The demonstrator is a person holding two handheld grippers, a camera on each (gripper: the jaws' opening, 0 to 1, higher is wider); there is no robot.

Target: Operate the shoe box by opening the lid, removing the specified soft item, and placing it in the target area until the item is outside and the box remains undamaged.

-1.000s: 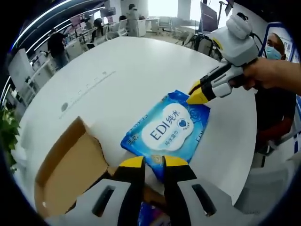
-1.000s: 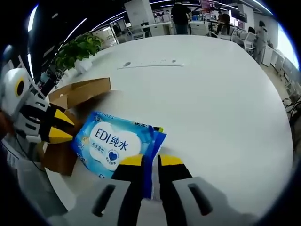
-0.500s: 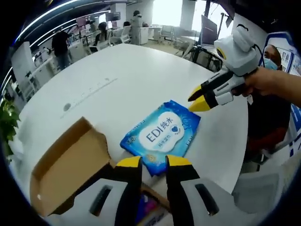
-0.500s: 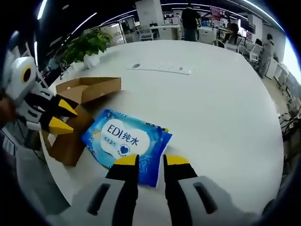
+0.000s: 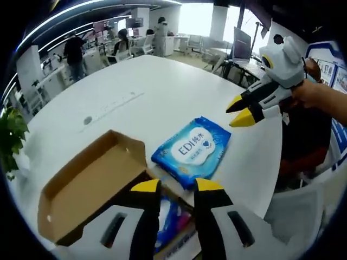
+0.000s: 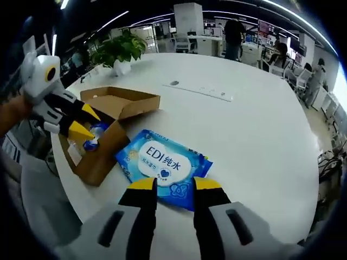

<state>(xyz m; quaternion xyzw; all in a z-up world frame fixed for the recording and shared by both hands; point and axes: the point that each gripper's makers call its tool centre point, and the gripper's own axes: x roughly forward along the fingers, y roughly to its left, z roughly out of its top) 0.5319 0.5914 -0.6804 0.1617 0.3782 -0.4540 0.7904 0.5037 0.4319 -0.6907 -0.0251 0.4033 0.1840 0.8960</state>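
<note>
A blue wet-wipes pack (image 5: 191,151) (image 6: 164,167) lies flat on the white table (image 5: 162,92), free of both grippers, beside the brown cardboard shoe box (image 5: 87,184) (image 6: 105,138). The box stands open with its lid folded back, and more blue packaging (image 5: 173,219) (image 6: 93,136) shows inside. My left gripper (image 5: 176,186) hovers over the box's near edge, open and empty. My right gripper (image 6: 174,183) hangs just short of the pack, open with nothing between its fingers; it also appears in the left gripper view (image 5: 243,110), above the pack's far side.
A potted plant (image 6: 122,51) stands at the table's far edge. A flush power strip (image 6: 205,89) runs across the tabletop. A person's hand (image 5: 320,95) holds the right gripper. Desks, chairs and people fill the office behind.
The right gripper was shut on the pack a second ago and has let go. Both grippers have drawn back and risen away from it. The pack rests on the table.
</note>
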